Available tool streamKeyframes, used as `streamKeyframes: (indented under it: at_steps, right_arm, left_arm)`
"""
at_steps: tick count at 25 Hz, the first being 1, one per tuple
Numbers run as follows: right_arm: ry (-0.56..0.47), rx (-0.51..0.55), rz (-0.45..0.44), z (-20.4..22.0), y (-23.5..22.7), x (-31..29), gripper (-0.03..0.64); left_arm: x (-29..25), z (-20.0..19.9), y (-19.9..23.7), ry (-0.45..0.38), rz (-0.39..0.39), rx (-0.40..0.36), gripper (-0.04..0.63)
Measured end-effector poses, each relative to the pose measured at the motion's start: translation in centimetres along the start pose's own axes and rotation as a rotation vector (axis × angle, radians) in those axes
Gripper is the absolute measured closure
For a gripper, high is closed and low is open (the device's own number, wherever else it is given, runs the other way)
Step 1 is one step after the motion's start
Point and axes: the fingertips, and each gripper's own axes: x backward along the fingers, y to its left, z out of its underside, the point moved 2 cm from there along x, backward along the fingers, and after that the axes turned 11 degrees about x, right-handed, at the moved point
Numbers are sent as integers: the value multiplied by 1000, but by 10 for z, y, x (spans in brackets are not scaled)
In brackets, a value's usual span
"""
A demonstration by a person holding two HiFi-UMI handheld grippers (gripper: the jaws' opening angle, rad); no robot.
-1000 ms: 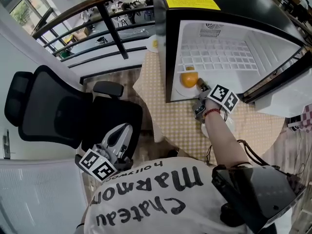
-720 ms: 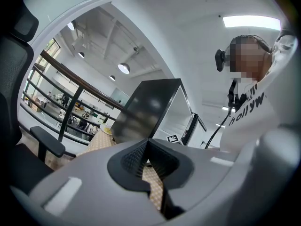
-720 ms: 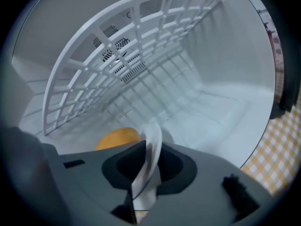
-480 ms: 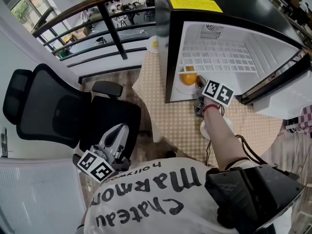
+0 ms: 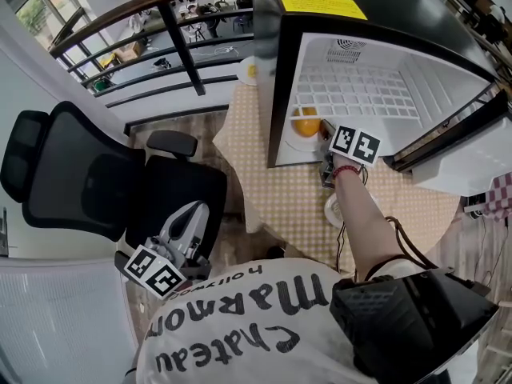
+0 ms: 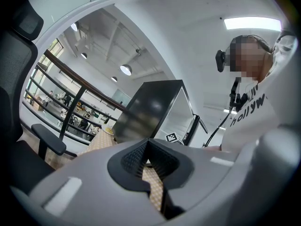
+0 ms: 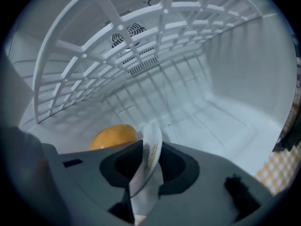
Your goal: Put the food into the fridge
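Orange (image 5: 305, 124) rests on plate (image 7: 151, 149) inside fridge (image 5: 376, 94).

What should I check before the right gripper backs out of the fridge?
1. Fridge door open: ok.
2. Orange on plate, inside the fridge: ok.
3. Right gripper letting go: ok. Its jaws are apart and have just been opening, with the plate rim between them.
4. Plate lying flat: cannot tell.
5. Left gripper empty and away from the fridge: ok.
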Motion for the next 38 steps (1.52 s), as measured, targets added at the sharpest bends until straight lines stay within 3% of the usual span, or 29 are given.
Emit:
streamKeyframes:
  at_steps: [9,14,26,31,36,38]
  right_arm:
    - [5,110,-1,-5,5,4,495]
    - [73,225,109,5,-11,6,462]
    - [55,260,130,3,-12,11,462]
    - [-22,150,117,-3,-15,38,460]
    - [-190,-121,22,7,-9,89,465]
    - [-225,-156,17,16,-9,112,498]
  left_arm:
    - [2,-1,1,-9,4,11,598]
    - [1,0,2,-11,0,18,598]
    - [2,-1,3,-6,7,21,598]
    - [0,-1,0,10,33,20,598]
    - [-14,5,-12,48,111,14,598]
    - [-18,11,-20,71,156,8,598]
